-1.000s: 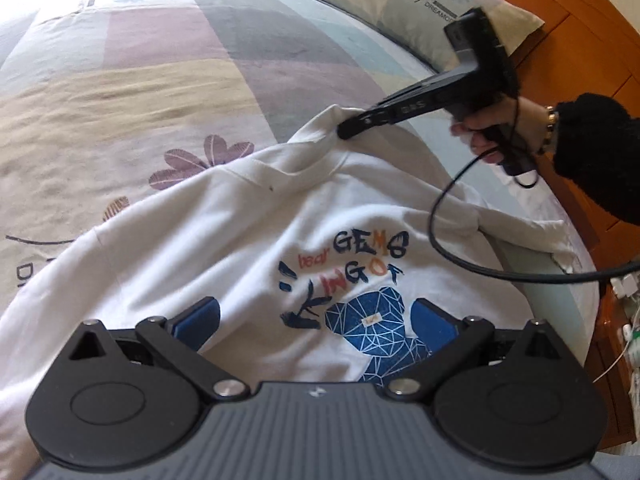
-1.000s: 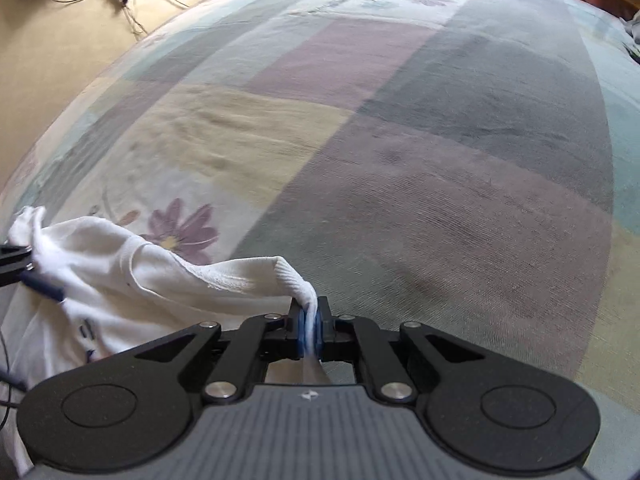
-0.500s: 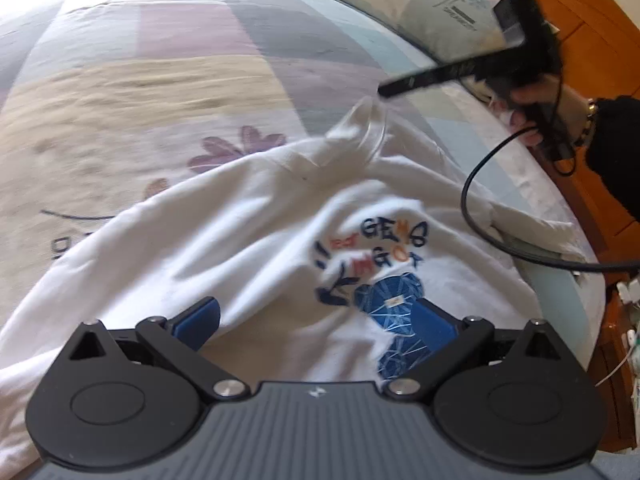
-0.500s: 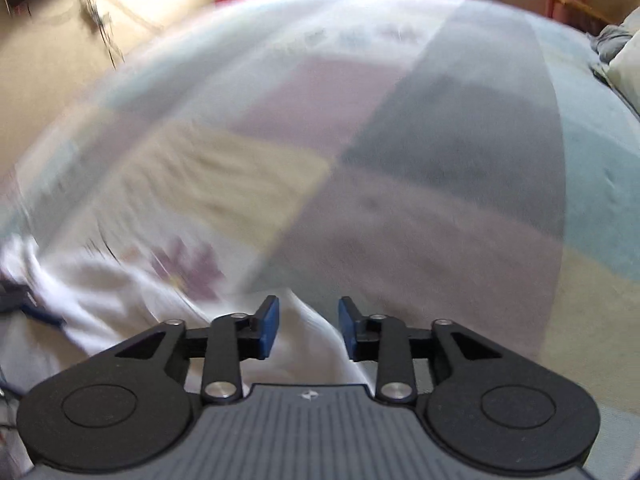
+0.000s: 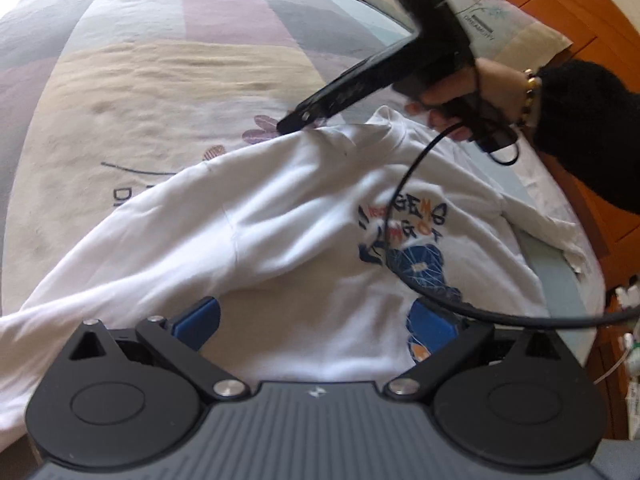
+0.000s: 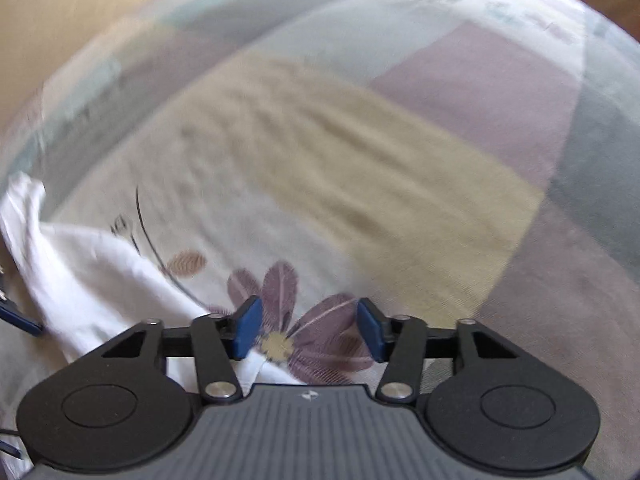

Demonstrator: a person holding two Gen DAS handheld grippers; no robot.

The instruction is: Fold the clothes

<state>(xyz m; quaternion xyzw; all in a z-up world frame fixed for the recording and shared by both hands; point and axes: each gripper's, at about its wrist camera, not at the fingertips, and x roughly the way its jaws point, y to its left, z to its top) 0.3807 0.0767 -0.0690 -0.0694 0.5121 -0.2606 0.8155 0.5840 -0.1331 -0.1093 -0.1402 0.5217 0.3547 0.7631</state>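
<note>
White cotton is seen across the near side of the bed [image 5: 168, 92]: a sweatshirt [image 5: 280, 240] is spread front-up on the patchwork bedspread, its blue printed design [image 5: 416, 252] turned towards the camera and one sleeve laid out to the right. The left gripper [image 5: 316, 324] is held over the lower part of the sweatshirt with its blue pads spread wide, nothing pinched between them. The right gripper [image 6: 308, 328] is held by a hand [image 5: 460, 96] in a black sleeve [image 5: 592, 120] above the garment's shoulder; its jaws have just been opening and are parted, with only a printed flower [image 6: 288, 320] framed between them. A pillow [image 5: 492, 16] is propped by the wooden headboard [image 5: 592, 20].
</note>
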